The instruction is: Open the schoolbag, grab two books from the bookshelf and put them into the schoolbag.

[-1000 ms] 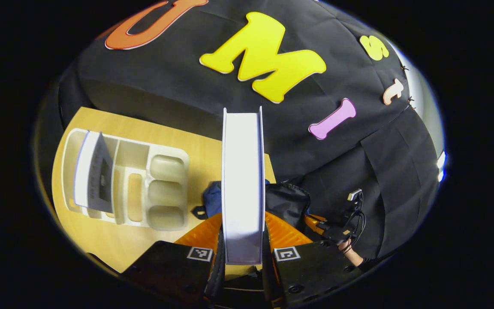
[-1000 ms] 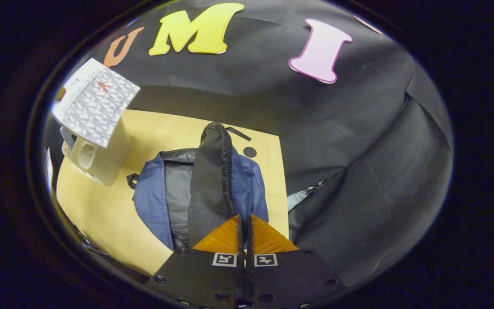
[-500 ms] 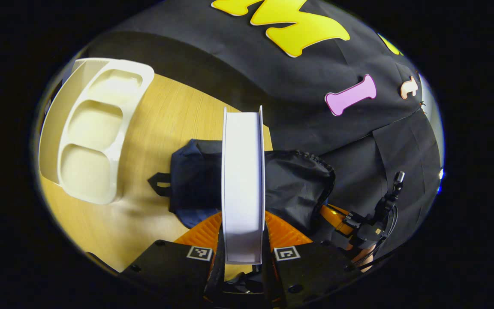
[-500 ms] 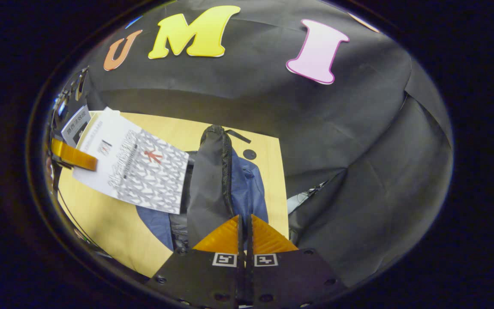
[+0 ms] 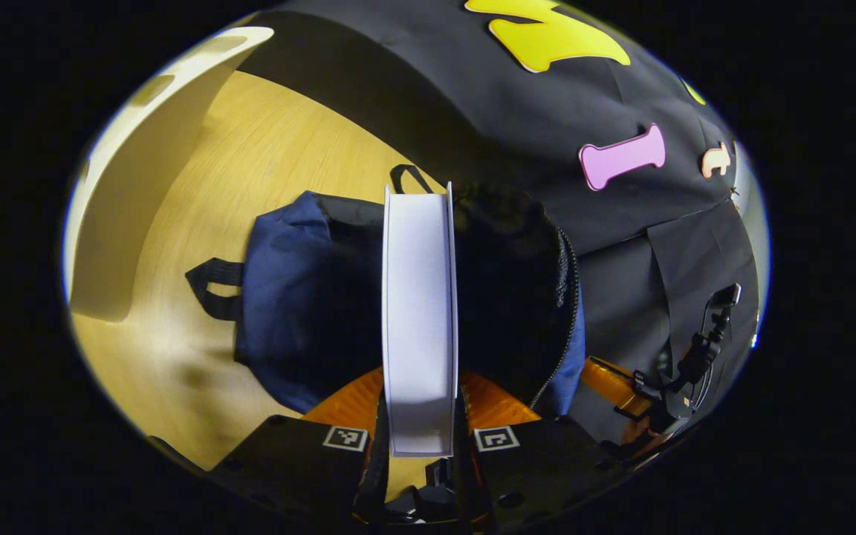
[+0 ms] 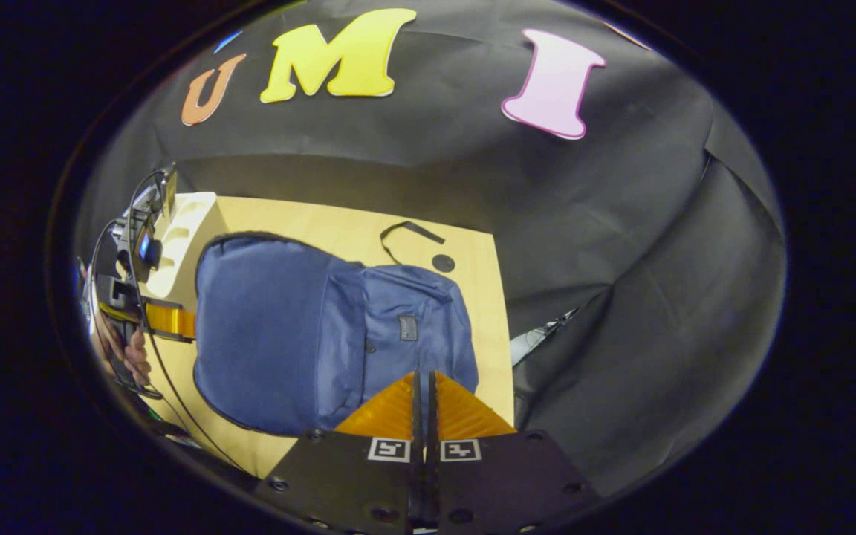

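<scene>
In the left gripper view we see, from the left, the cream bookshelf (image 5: 147, 186) at the edge of the wooden table (image 5: 279, 160), then the blue schoolbag (image 5: 290, 297) lying on the table w/ its dark opening facing us. Our left gripper (image 5: 420, 405) sits at bottom centre, both fingers pressed on a white book (image 5: 419, 319) held edge-on, standing up in front of the bag's opening. Whether the book's far end is inside the bag, we can't tell. Further right the other gripper (image 5: 621, 386) shows beside the bag.

In the right gripper view, the left gripper and the hand (image 6: 127, 349) holding it are at far left, next to the bookshelf. The schoolbag lies across the table centre. At bottom, our right gripper (image 6: 422, 416) has its fingers closed together, nothing visible between them, hovering near the bag's edge.
</scene>
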Demonstrator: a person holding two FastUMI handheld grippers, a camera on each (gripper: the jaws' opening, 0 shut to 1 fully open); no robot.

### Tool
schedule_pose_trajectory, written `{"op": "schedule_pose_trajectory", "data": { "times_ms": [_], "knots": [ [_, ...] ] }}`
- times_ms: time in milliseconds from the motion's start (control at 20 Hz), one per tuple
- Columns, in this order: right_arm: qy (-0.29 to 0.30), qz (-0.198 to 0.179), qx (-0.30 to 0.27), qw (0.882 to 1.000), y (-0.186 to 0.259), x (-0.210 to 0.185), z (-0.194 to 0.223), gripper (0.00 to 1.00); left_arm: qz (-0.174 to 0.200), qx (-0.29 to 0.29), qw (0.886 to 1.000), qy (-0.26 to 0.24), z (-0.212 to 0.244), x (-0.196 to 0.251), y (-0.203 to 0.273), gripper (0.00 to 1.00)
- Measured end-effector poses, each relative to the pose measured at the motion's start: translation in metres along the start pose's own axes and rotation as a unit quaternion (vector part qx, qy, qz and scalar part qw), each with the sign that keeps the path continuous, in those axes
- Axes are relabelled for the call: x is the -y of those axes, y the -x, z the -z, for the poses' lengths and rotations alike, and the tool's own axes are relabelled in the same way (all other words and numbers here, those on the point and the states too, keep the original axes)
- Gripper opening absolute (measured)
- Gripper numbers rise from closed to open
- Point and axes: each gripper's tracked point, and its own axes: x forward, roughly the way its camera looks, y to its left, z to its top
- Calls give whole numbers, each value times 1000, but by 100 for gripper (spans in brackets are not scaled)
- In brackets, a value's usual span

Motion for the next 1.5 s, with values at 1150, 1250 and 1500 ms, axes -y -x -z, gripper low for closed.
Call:
{"op": "schedule_pose_trajectory", "data": {
  "times_ms": [1150, 1250, 1500],
  "knots": [
    [172, 99, 53, 979, -7, -135, 60, 96, 63, -26, 995, 68, 4, 3, -33, 38],
    [169, 123, 72, 975, -18, -134, 50, 96, 64, -28, 995, 72, 4, 3, -34, 38],
    [148, 165, 97, 970, -28, -118, 29, 65, 70, -30, 994, 80, 6, -1, -32, 38]
  ]
}}
